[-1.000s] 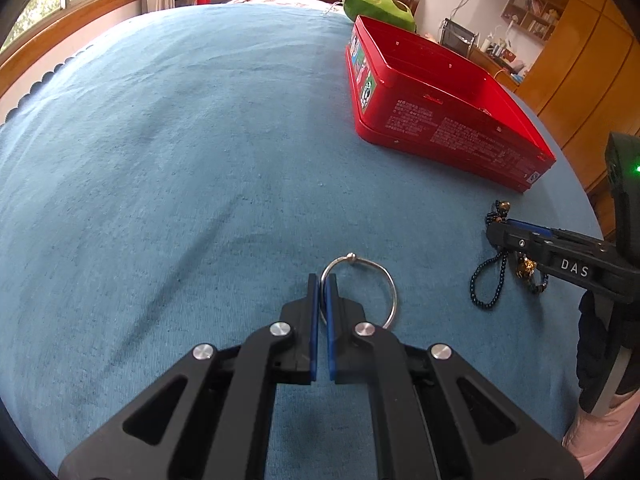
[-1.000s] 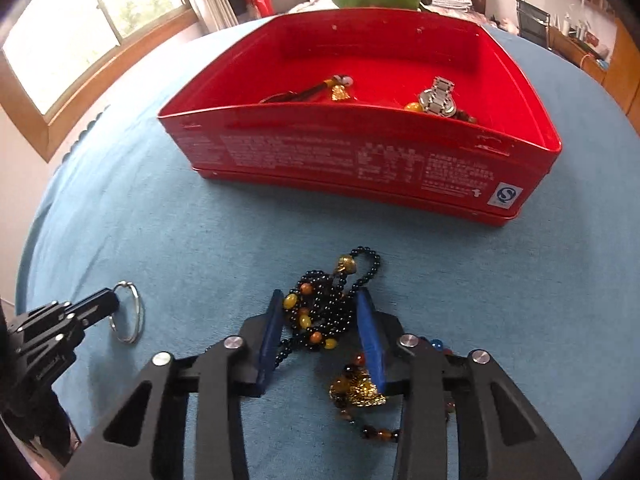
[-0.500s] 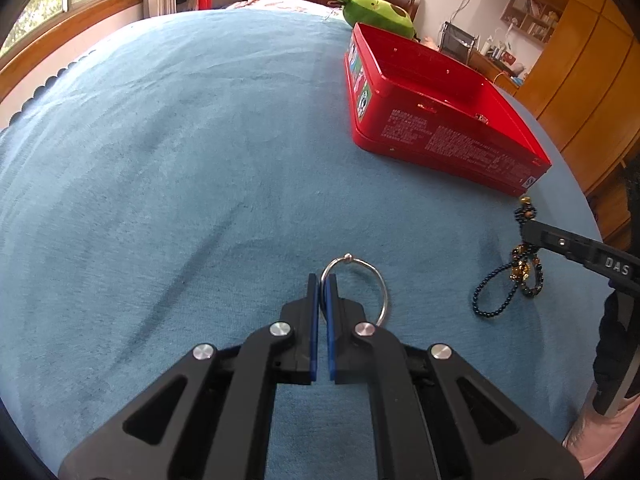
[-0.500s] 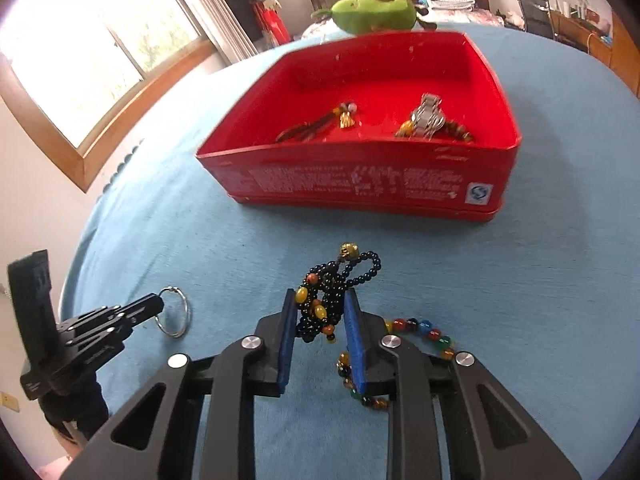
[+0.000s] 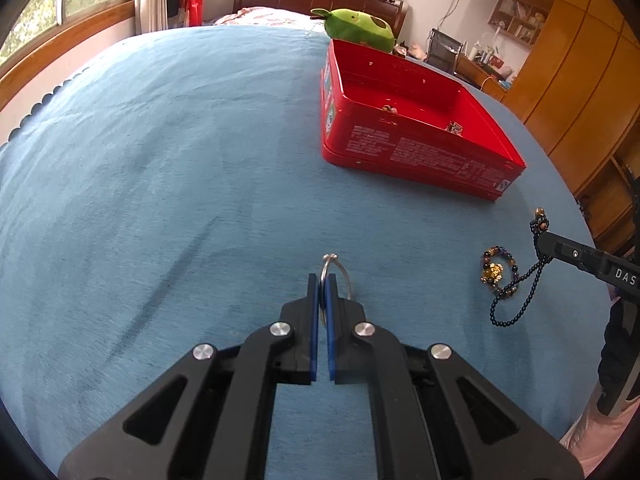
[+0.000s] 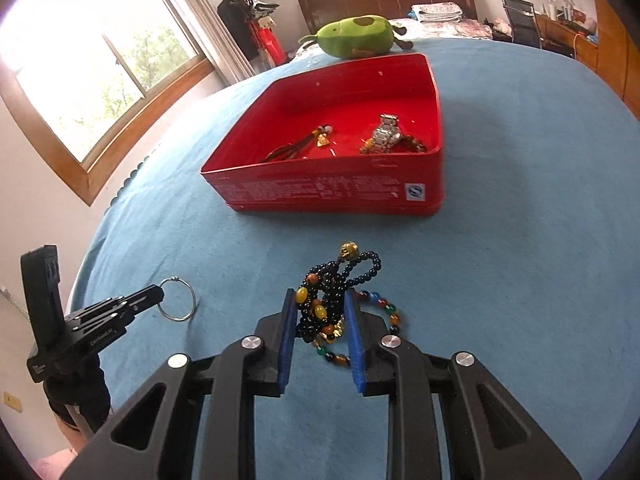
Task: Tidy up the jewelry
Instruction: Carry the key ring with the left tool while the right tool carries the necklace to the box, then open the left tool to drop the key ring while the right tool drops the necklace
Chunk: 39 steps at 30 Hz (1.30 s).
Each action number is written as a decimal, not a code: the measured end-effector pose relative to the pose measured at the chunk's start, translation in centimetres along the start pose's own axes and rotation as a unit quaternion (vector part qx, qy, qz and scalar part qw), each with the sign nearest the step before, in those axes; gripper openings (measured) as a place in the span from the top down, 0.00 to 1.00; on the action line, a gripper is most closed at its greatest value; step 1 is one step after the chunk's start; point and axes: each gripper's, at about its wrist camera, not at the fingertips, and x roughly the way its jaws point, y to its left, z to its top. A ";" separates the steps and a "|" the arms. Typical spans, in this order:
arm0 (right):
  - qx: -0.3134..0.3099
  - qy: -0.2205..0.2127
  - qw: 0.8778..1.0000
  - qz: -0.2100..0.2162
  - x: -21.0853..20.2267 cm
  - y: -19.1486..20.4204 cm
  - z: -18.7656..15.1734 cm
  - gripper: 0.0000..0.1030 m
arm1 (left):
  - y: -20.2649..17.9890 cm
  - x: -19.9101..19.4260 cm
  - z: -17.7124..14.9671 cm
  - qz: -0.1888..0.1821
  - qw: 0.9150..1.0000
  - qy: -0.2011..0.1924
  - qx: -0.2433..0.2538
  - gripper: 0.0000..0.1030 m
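Note:
My left gripper (image 5: 322, 280) is shut on a thin silver ring bangle (image 5: 337, 274), which it holds just above the blue cloth; the right wrist view shows this gripper (image 6: 158, 294) and the bangle (image 6: 178, 300) at lower left. My right gripper (image 6: 320, 294) is shut on a bunched black bead necklace (image 6: 340, 274) with amber beads. Its black strand (image 5: 516, 308) dangles from the right gripper (image 5: 544, 240) down to the cloth. A multicoloured bead bracelet (image 6: 386, 306) with a gold charm (image 5: 492, 272) lies on the cloth under it. The open red tin (image 6: 320, 192) stands beyond.
In the tin lie a metal watch (image 6: 386, 136) and a tasselled piece (image 6: 316, 142). A green plush toy (image 6: 356, 36) rests behind the tin (image 5: 400, 152). The blue cloth (image 5: 160, 160) spreads wide to the left, bounded by a wooden window frame (image 6: 80, 176).
The right gripper closed on the black beads and raised them, leaving the multicoloured bracelet on the cloth. The left gripper rose a little with the bangle, which now shows more edge-on.

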 end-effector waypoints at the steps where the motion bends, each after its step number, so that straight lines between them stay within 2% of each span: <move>1: 0.002 0.001 1.000 -0.002 0.0 -0.2 -0.2 0.77 | -0.1 0.0 0.0 -0.001 1.000 0.000 0.001 0.98; 9: 0.019 0.007 1.000 -0.003 0.4 -1.6 -0.9 0.77 | -0.5 -0.2 0.1 -0.021 1.000 -0.001 -0.005 0.99; 14: 0.019 -0.003 1.000 -0.003 -0.2 -1.6 -0.5 0.77 | -0.7 -1.4 0.5 -0.028 0.999 -0.018 -0.006 0.99; 23: 0.010 -0.010 1.000 -0.010 -0.7 -1.0 1.4 0.77 | -1.9 -1.7 2.4 -0.019 0.999 -0.026 0.007 0.99; 31: -0.012 -0.042 0.998 -0.045 -2.2 0.2 6.8 0.77 | -4.2 -2.7 7.9 0.001 0.998 -0.056 0.035 0.99; 39: -0.026 -0.063 0.995 -0.072 -1.5 1.2 12.1 0.77 | -6.8 -1.3 14.3 0.020 0.996 -0.074 0.046 0.99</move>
